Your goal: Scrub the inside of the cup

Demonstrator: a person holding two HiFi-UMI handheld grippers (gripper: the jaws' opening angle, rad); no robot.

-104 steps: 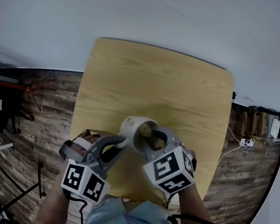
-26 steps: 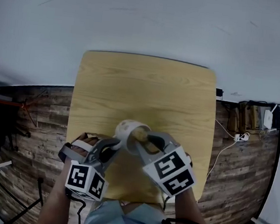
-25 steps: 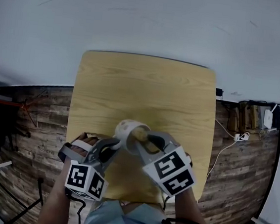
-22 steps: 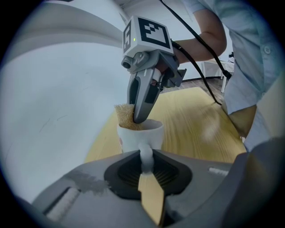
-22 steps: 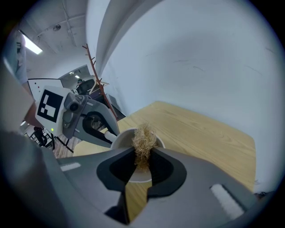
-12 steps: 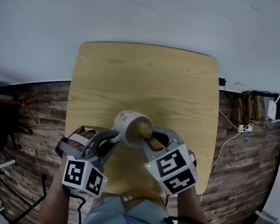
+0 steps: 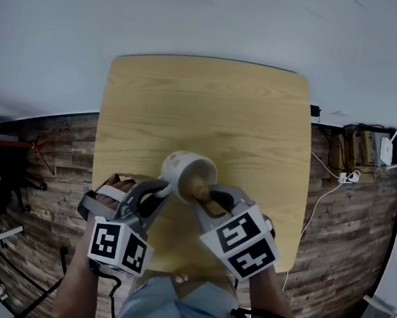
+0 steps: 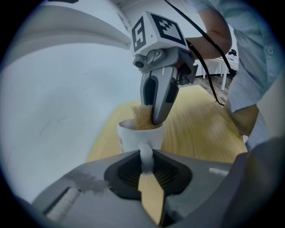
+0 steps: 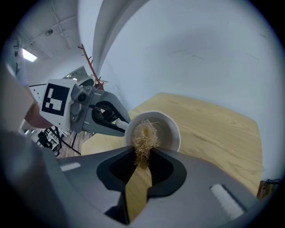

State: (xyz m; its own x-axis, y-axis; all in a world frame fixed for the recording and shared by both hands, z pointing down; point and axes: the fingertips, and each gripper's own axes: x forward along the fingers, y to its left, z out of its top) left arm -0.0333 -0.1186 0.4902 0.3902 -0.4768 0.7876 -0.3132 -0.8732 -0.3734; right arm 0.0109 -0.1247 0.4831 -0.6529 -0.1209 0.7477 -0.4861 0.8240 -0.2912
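A white cup (image 7: pixel 185 173) is held over the wooden table (image 7: pixel 203 113), tilted toward me. My left gripper (image 7: pixel 159 188) is shut on the cup's handle (image 8: pixel 145 153), with the cup (image 8: pixel 139 138) just beyond its jaws. My right gripper (image 7: pixel 205 194) is shut on a tan fibrous scrubber (image 9: pixel 144 138), and its tip reaches into the cup's mouth (image 9: pixel 156 129). In the left gripper view the scrubber (image 8: pixel 141 117) pokes above the rim beside the right gripper's fingers (image 8: pixel 160 95).
The square table has rounded corners and stands on a wood-plank floor (image 7: pixel 59 147). Cables and a power strip (image 7: pixel 355 175) lie on the floor to the right. A pale wall (image 7: pixel 213 22) runs behind the table. A black stand (image 7: pixel 0 169) is at the far left.
The right gripper has pushed the scrubber a little further into the cup. The left gripper and cup have stayed almost still. The head view has shifted slightly, so the table sits higher.
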